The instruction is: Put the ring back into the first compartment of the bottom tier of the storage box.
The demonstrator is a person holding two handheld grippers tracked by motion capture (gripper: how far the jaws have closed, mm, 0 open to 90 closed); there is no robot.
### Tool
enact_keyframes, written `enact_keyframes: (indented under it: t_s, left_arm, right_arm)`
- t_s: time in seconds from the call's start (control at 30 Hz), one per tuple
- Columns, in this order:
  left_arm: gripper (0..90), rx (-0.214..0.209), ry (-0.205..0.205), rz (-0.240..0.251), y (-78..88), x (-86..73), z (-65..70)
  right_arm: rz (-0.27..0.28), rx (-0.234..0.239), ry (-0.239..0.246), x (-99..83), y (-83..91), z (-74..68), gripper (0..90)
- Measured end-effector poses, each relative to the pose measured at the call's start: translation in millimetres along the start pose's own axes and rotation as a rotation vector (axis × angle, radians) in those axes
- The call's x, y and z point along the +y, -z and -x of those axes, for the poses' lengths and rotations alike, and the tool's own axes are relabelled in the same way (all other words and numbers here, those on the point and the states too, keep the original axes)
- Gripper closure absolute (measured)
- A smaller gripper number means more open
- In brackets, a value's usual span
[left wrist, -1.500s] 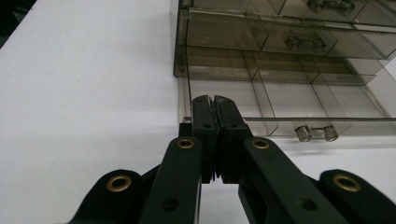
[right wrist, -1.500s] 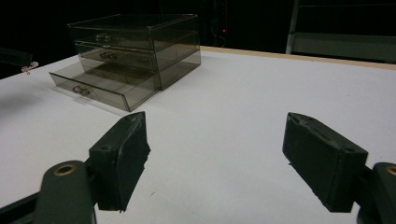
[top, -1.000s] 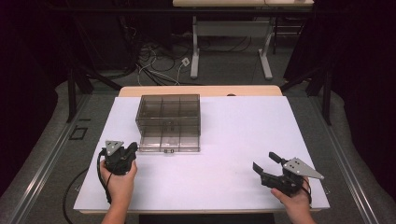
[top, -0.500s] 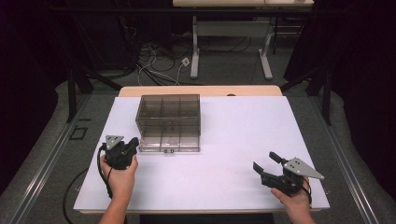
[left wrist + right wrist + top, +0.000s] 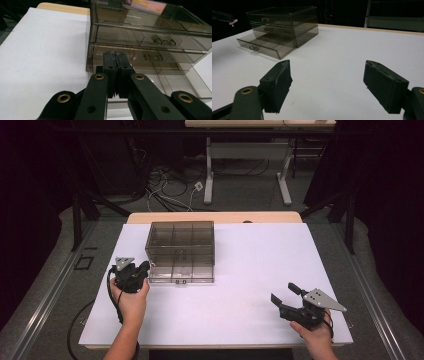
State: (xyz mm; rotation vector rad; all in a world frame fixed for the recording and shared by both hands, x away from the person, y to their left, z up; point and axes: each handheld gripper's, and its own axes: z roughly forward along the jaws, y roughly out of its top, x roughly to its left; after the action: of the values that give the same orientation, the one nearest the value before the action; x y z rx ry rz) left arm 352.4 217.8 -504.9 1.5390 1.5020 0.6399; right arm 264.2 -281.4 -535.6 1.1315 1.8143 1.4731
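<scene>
A smoky see-through drawer box (image 5: 181,251) stands on the white table top (image 5: 260,260), left of the middle. Its bottom drawer (image 5: 265,45) is pulled out toward me; the upper two drawers are closed. My left gripper (image 5: 146,266) is shut with nothing between its jaws, and its tips are close to the box's front left corner. In the left gripper view the closed jaws (image 5: 115,53) point at the box (image 5: 150,32), in front of the open drawer (image 5: 175,82). My right gripper (image 5: 283,292) rests open near the front right of the table, its jaws (image 5: 327,65) wide apart and empty.
A strip of bare wood (image 5: 215,217) runs along the table's far edge. Beyond it stand a desk frame (image 5: 245,165) and cables (image 5: 170,195) on the grey floor. Bare white surface stretches between the box (image 5: 287,22) and the right gripper.
My left gripper has edged forward and slightly right, closer to the box's front left corner. The right gripper and the box have stayed put.
</scene>
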Motion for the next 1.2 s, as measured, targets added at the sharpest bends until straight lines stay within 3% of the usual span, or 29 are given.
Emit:
enact_keyframes:
  t_s: [0.53, 1.2]
  left_arm:
    - [88.0, 0.015, -0.002, -0.012, -18.6, 2.0, -0.1]
    - [88.1, 0.035, 0.024, -0.052, -43.1, -15.0, -2.1]
  right_arm:
    - [0.001, 0.004, -0.006, -0.4, -0.7, -0.4, 21.9]
    - [-0.004, 0.006, -0.012, -0.6, -0.5, -0.2, 21.9]
